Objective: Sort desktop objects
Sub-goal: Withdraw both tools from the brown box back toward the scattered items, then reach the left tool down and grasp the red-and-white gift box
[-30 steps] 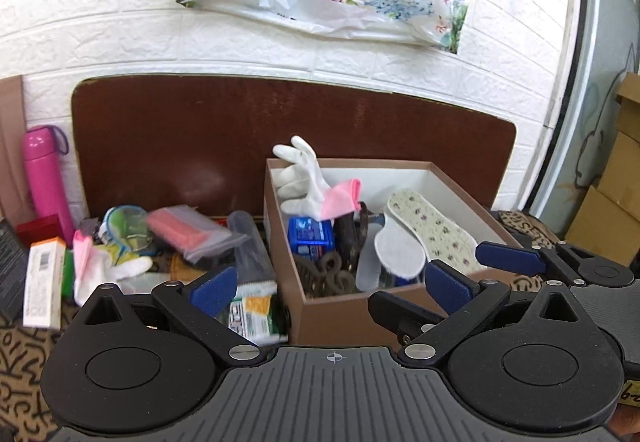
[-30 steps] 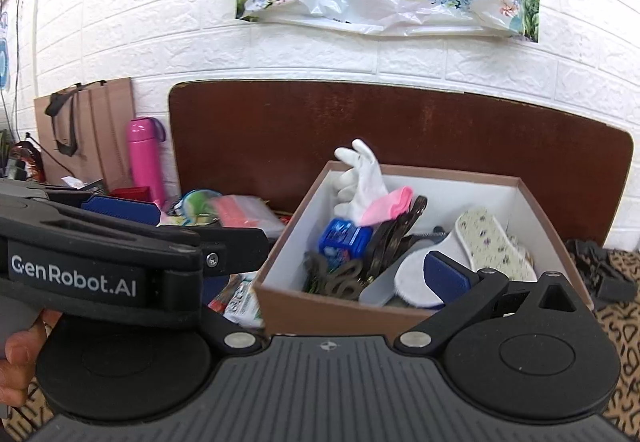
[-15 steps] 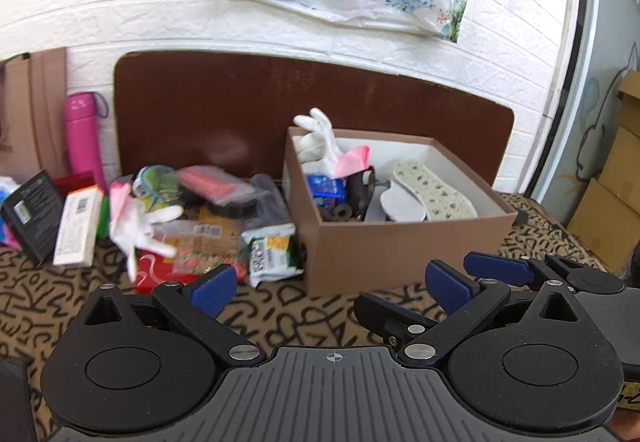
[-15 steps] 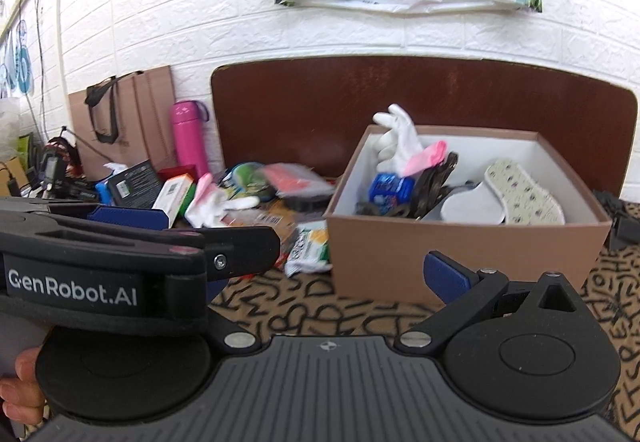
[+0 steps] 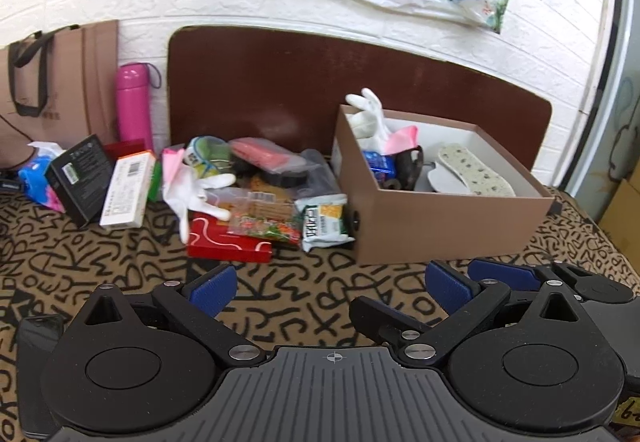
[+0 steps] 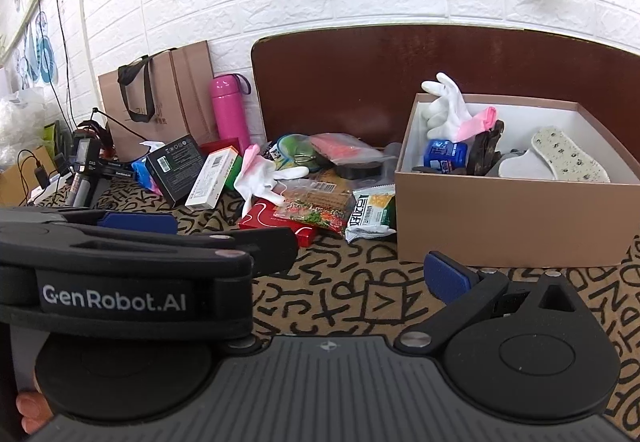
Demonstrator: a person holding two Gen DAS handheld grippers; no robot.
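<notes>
On the patterned desk [image 5: 100, 254], the unsorted heap lies at about eleven o'clock from the left tool [image 5: 332, 288], whose jaws stand wide and empty. Running left to right: a black box [image 5: 78, 178], a white carton [image 5: 128, 188] with its long axis pointing toward twelve, a white glove [image 5: 192, 188], a red packet [image 5: 228, 242] and a green snack bag [image 5: 324, 224]. The brown box [image 5: 440, 226] sits at one o'clock. The right tool [image 6: 332, 274], also wide and empty, is nearer that box; the left tool seems nearer the heap.
</notes>
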